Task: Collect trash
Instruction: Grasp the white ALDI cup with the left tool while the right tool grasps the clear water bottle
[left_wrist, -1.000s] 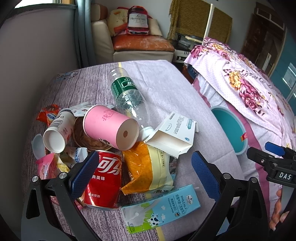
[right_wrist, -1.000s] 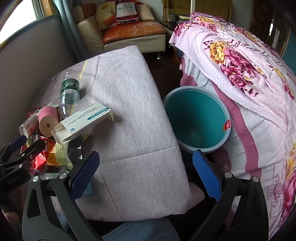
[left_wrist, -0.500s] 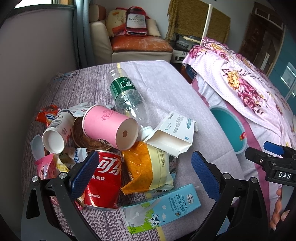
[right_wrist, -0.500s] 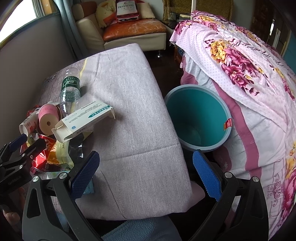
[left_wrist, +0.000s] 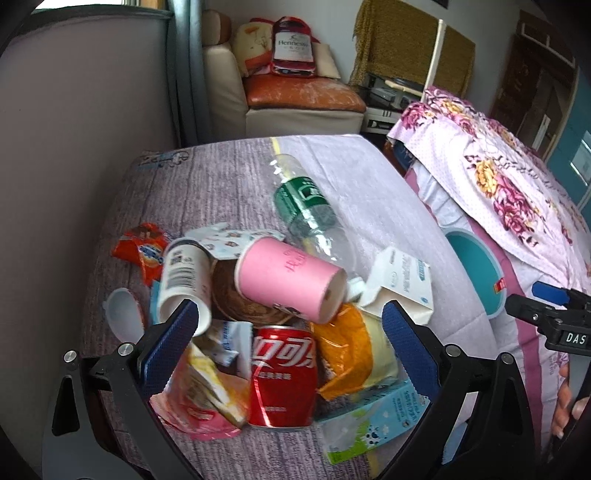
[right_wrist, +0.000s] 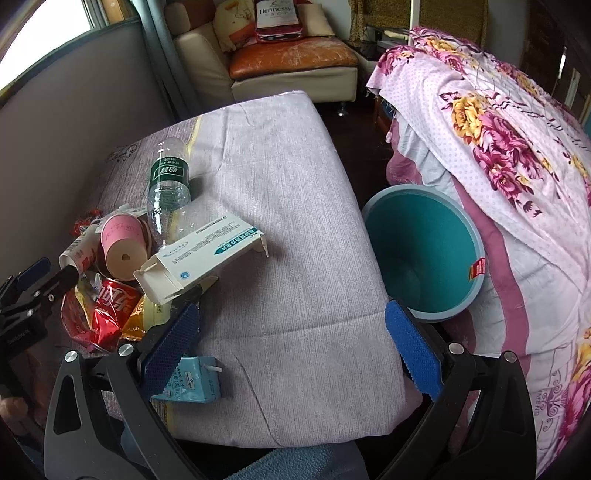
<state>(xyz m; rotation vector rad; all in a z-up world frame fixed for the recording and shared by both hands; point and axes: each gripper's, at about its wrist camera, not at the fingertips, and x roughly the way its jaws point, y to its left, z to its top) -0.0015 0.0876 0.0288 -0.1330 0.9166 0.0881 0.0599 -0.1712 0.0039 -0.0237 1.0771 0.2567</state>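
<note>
The left hand-held gripper (left_wrist: 286, 334) hangs spread wide over a litter heap on the table (right_wrist: 288, 206). A red can (left_wrist: 282, 380) lies lengthwise between its fingers, crowded by a pink cup (left_wrist: 291, 282) and wrappers. The right hand-held gripper (right_wrist: 291, 345), also spread, is empty beside the teal bin (right_wrist: 424, 254).

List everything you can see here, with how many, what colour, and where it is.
Cola can: one, red, front of pile.
Paper cup: one, pink, on its side, mid-pile.
Yogurt cup: one, white, left of pink cup.
Water bottle: one, clear, green label, behind pile.
Carton box: one, white, right of pile.
Milk carton: one, blue, near edge.
Snack bag: one, orange-yellow.
Bin: one, teal, beside table.
Left gripper: open over pile.
Right gripper: open, empty.
</note>
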